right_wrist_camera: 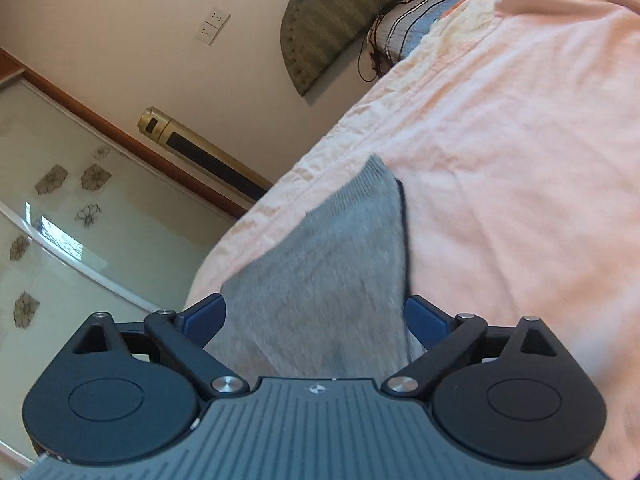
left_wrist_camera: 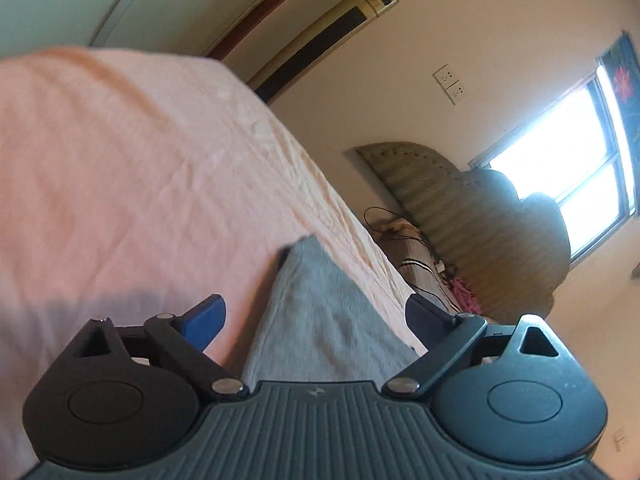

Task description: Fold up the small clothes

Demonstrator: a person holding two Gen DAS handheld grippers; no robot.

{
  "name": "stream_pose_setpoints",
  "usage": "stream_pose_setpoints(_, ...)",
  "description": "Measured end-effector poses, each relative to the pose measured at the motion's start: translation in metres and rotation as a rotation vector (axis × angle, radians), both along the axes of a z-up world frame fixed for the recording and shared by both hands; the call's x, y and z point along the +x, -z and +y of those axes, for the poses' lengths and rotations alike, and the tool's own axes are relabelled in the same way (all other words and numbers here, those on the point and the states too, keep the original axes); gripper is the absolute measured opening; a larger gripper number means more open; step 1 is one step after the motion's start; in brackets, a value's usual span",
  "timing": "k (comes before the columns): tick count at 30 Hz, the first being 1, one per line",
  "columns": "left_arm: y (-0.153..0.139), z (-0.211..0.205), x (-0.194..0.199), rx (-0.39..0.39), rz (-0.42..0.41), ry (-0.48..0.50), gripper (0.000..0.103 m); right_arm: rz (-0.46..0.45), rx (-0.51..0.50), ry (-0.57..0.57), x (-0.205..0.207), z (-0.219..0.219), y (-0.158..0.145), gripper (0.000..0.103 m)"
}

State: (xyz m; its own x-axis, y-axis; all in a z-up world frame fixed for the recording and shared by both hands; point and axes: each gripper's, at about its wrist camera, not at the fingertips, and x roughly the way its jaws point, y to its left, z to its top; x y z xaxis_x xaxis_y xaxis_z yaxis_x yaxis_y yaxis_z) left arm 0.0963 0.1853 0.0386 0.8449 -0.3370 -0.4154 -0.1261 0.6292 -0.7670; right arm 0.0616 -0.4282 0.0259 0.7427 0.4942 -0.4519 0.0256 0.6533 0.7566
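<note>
Both grippers fill the near edge of their views, the left gripper (left_wrist_camera: 316, 320) and the right gripper (right_wrist_camera: 316, 316) each spread wide and released, blue pads clear of the cloth that lies between them. Largest thing is the bed (left_wrist_camera: 120, 168), covered in a wrinkled peach sheet that runs off toward ten o'clock in the left view and two o'clock in the right. On it, close to the edge, rests the sock (right_wrist_camera: 332, 264), grey ribbed knit, its cuff pointing to twelve o'clock. It should handle light, soft and limp, sagging wherever unsupported, with no risk of breakage. Pinching the cuff corners looks best. No containers show in either view.
</note>
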Motion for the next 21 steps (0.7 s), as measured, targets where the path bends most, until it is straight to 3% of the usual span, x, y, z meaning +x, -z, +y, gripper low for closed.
stream_pose_setpoints(3,0.03,-0.004,-0.04,-0.071,0.105,-0.03,0.097,0.078,-0.017,0.061,-0.036,0.006,0.023,0.096)
stream_pose_setpoints(4,0.039,-0.008,-0.048,-0.095,0.118,-0.033,0.096,0.051,-0.028,0.072,-0.042,0.011,0.026,0.094)
stream_pose_setpoints(6,0.037,-0.021,-0.061,-0.049,0.06,-0.053,0.097,0.043,-0.045,0.074,-0.041,0.025,0.026,0.096)
stream_pose_setpoints(9,0.041,-0.036,-0.037,-0.146,0.086,0.012,0.096,0.041,0.008,0.077,-0.016,0.038,0.029,0.097)
stream_pose_setpoints(12,0.039,-0.05,-0.01,-0.084,0.102,-0.014,0.093,0.042,0.05,0.126,0.012,0.044,0.031,0.094)
stream_pose_setpoints(14,0.042,-0.054,0.0,-0.069,0.123,-0.025,0.074,0.068,0.075,0.145,0.027,0.046,0.034,0.078)
stream_pose_setpoints(15,0.045,-0.055,0.006,-0.063,0.158,-0.024,0.035,0.102,0.09,0.136,0.035,0.046,0.04,0.047)
stream_pose_setpoints(16,0.05,-0.055,0.013,-0.056,0.211,-0.007,0.005,0.143,0.117,0.126,0.04,0.045,0.049,0.014)
stream_pose_setpoints(17,0.055,-0.056,0.017,-0.057,0.242,0.007,0.005,0.156,0.139,0.127,0.043,0.044,0.055,0.014)
stream_pose_setpoints(21,0.033,-0.058,0.005,0.047,0.166,0.024,0.004,0.107,0.16,0.139,0.038,0.039,0.046,0.013)
